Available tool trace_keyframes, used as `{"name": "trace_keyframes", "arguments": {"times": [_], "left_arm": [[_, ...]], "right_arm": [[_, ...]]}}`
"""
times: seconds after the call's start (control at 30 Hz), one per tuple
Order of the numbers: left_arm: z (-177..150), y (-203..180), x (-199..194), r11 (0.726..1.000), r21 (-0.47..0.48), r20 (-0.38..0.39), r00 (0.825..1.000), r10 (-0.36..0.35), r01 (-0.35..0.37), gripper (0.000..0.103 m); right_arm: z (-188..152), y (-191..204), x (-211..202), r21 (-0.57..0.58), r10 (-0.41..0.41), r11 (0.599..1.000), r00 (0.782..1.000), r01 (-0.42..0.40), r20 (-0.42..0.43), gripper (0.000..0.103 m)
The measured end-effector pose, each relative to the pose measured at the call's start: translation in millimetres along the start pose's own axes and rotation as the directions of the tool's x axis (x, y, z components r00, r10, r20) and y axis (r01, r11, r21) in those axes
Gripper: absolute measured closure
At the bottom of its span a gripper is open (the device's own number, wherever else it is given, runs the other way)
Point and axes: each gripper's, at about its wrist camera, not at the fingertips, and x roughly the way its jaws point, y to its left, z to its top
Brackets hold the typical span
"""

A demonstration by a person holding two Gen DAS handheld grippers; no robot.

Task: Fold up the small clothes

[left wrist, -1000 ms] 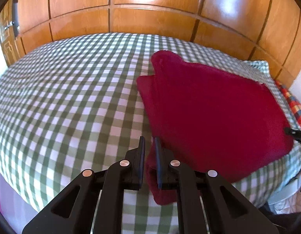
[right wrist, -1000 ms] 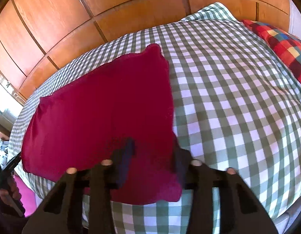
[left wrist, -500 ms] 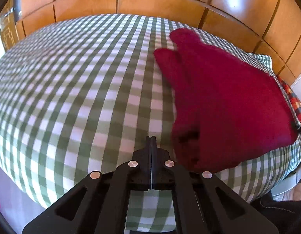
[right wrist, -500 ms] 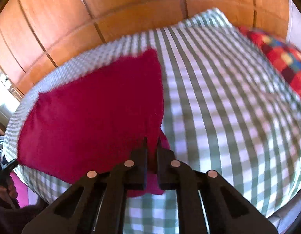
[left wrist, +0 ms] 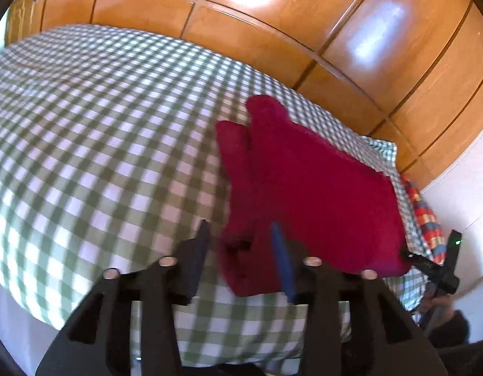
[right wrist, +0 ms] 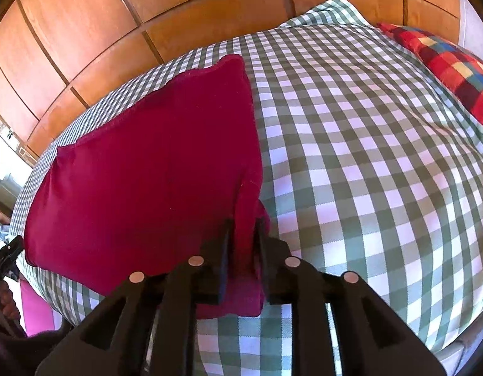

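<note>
Garment [right wrist: 147, 169], crimson, lay folded near the checked bedspread's [right wrist: 366, 156] front edge. Left gripper [left wrist: 241, 250] had just spread around one corner; right gripper [right wrist: 243, 244], just parting, loosely straddled the opposite corner. Bedspread was bare either side.

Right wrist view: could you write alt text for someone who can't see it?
A folded dark red cloth lies on a bed with a green-and-white checked cover. The right gripper, its jaws just opening, has the cloth's near corner between its black fingers. Behind are wooden panels and a multicoloured checked cushion.
</note>
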Motion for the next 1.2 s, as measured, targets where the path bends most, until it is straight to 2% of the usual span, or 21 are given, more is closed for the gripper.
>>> {"name": "trace_keyframes", "arguments": {"times": [0.03, 0.07, 0.1, 0.13, 0.17, 0.27, 0.37, 0.4, 0.43, 0.5, 0.57, 0.63, 0.73, 0.87, 0.93, 1.1, 1.2], "left_arm": [[-2, -5, 4, 1.000, 0.013, -0.014, 1.000, -0.002, 0.002, 0.062], [-4, -7, 10, 0.999, 0.037, -0.034, 0.999, 0.003, -0.001, 0.073], [-8, -11, 17, 0.997, 0.077, -0.063, 0.998, 0.003, 0.002, 0.091], [-12, -13, 20, 0.994, 0.107, -0.075, 0.997, 0.016, -0.008, 0.094], [-16, -12, 22, 0.989, 0.138, -0.074, 0.995, 0.061, -0.051, 0.094], [-23, -2, 24, 0.992, 0.116, -0.085, 0.994, 0.065, -0.055, 0.094], [-24, -15, 18, 0.980, 0.168, -0.055, 0.991, 0.118, -0.107, 0.094], [-22, -21, 15, 0.973, 0.189, -0.032, 0.989, 0.142, -0.134, 0.092], [-20, -29, 12, 0.962, 0.213, 0.000, 0.985, 0.173, -0.169, 0.090], [-13, -44, 7, 0.934, 0.253, 0.069, 0.968, 0.242, -0.252, 0.079], [-6, -53, 5, 0.917, 0.273, 0.114, 0.957, 0.267, -0.289, 0.073], [-1, -60, 5, 0.910, 0.286, 0.134, 0.953, 0.273, -0.301, 0.072], [4, -70, 11, 0.896, 0.312, 0.144, 0.948, 0.285, -0.317, 0.072], [6, -81, 23, 0.888, 0.346, 0.134, 0.953, 0.272, -0.303, 0.072], [6, -86, 29, 0.885, 0.359, 0.125, 0.955, 0.269, -0.296, 0.072], [5, -91, 40, 0.879, 0.380, 0.113, 0.958, 0.265, -0.288, 0.072], [3, -93, 44, 0.873, 0.392, 0.106, 0.957, 0.270, -0.290, 0.072]], "right_arm": [[-1, 0, 0, 0.004, -0.001, 1.000, 1.000, 0.001, 0.000, 0.082], [0, -1, 0, 0.007, -0.005, 1.000, 1.000, 0.005, 0.001, 0.081], [0, -3, 0, 0.010, -0.007, 1.000, 1.000, 0.007, 0.001, 0.078], [-1, -4, -1, 0.016, -0.008, 1.000, 1.000, 0.008, 0.002, 0.074], [-1, -6, 0, 0.025, -0.002, 1.000, 1.000, 0.002, 0.002, 0.073], [-2, -9, 1, 0.044, 0.016, 0.999, 1.000, -0.016, 0.002, 0.071], [-1, -8, 1, 0.037, 0.023, 0.999, 1.000, -0.023, -0.001, 0.068], [0, -8, 1, 0.042, 0.035, 0.999, 0.999, -0.035, -0.006, 0.064], [2, -10, -1, 0.053, 0.045, 0.998, 0.999, -0.045, -0.008, 0.053], [6, -13, -4, 0.066, 0.057, 0.996, 0.998, -0.057, -0.001, 0.041], [9, -15, -7, 0.072, 0.064, 0.995, 0.998, -0.064, 0.004, 0.035], [12, -18, -11, 0.088, 0.087, 0.992, 0.996, -0.088, 0.018, 0.028], [19, -26, -17, 0.124, 0.130, 0.983, 0.991, -0.135, 0.042, 0.023], [34, -36, -18, 0.168, 0.208, 0.962, 0.976, -0.216, 0.064, 0.020], [42, -36, -11, 0.178, 0.248, 0.951, 0.968, -0.253, 0.048, 0.019], [53, -32, 14, 0.180, 0.288, 0.943, 0.957, -0.280, -0.022, 0.019], [56, -27, 31, 0.170, 0.339, 0.931, 0.937, -0.323, -0.078, 0.018]]}}
